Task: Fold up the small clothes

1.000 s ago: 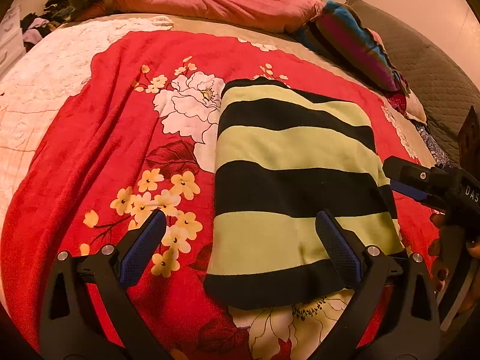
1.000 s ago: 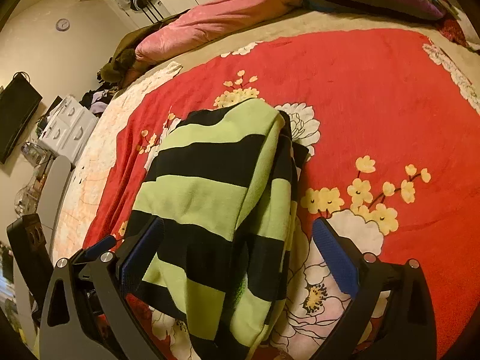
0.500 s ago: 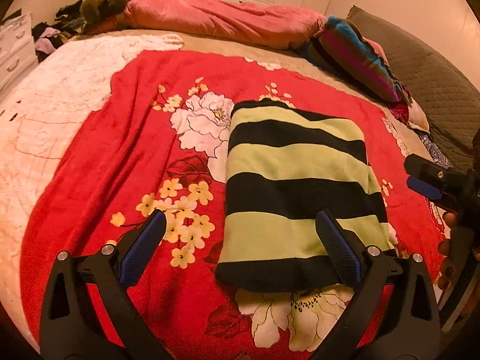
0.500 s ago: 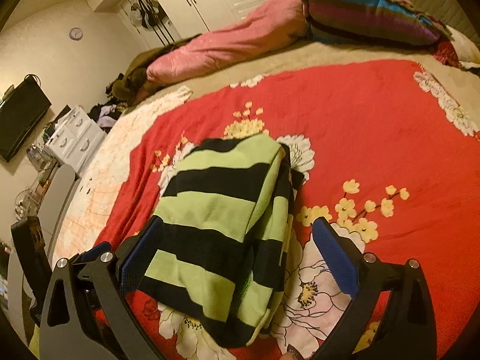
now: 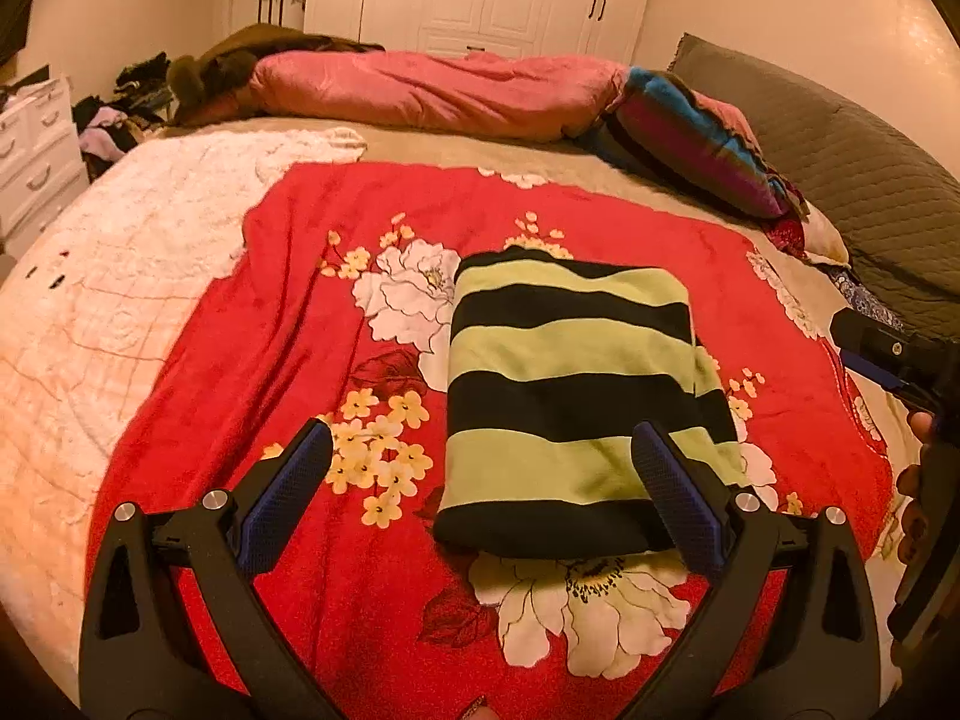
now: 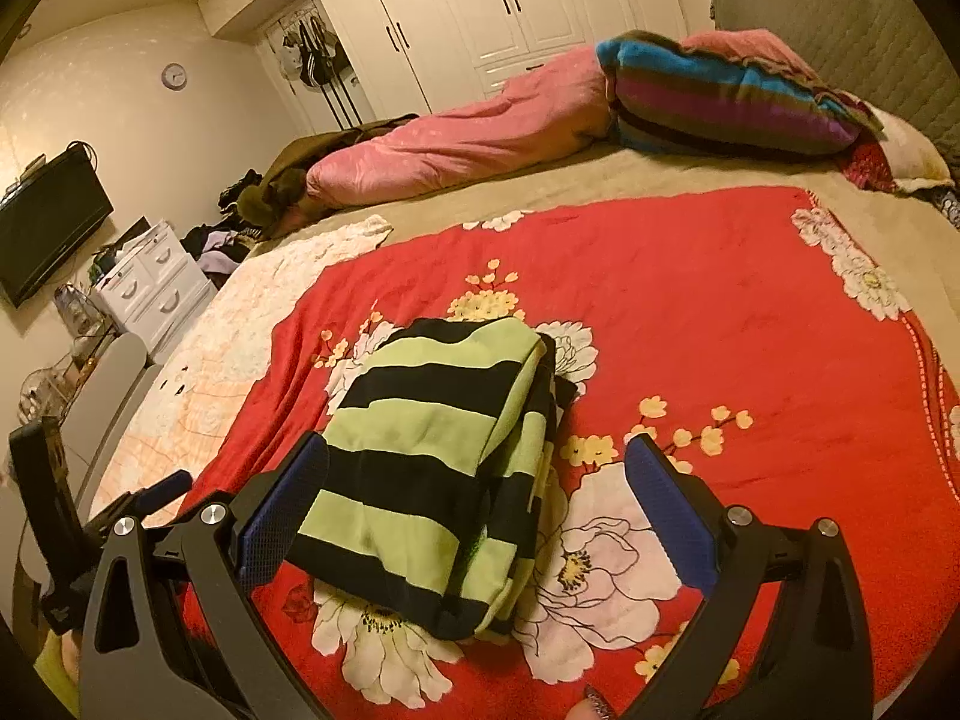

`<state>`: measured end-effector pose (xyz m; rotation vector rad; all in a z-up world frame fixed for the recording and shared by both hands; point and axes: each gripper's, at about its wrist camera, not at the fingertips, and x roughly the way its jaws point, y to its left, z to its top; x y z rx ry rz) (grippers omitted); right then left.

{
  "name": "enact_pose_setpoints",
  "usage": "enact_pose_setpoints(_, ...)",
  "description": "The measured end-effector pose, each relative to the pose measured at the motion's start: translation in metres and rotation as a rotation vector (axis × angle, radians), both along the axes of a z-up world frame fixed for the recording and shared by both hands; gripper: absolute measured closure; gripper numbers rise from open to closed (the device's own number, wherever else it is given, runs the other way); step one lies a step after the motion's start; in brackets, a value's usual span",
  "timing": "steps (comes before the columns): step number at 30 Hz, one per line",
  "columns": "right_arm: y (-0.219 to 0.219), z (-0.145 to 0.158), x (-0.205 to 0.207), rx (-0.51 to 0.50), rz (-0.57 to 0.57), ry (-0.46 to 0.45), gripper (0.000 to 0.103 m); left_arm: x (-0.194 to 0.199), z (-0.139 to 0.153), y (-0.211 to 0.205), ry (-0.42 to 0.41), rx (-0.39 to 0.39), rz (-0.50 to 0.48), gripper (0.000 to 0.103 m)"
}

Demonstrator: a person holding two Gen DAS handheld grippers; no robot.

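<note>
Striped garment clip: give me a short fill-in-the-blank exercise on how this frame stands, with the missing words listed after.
1. The folded garment is striped in light green and ____.
2. It lies on a floral blanket whose ground colour is ____.
3. The left gripper and the right gripper both have their jaws ____, holding nothing.
4. On the wall above the television hangs a round ____.

Missing words: black; red; open; clock
</note>
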<state>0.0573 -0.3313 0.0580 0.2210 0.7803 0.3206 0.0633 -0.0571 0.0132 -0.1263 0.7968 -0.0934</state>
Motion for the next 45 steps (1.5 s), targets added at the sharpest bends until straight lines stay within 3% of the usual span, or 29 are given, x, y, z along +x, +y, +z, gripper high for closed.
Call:
enact_pose_setpoints(18,0.002,0.016,-0.055,-0.068,-0.024,-0.129,0.004,-0.048,0.028,0.001,-0.088,-0.004,0.000,0.009)
enact_pose_setpoints(38,-0.004,0.003,-0.113,-0.146,-0.002,-0.075,0.004,-0.085,0.013,0.010,-0.008,-0.014,-0.007,0.009)
enact_pose_setpoints(45,0.003,-0.022,-0.120,-0.158,-0.003,-0.010,0.004,-0.086,0.002,0.011,0.036,0.004,0.011,0.009)
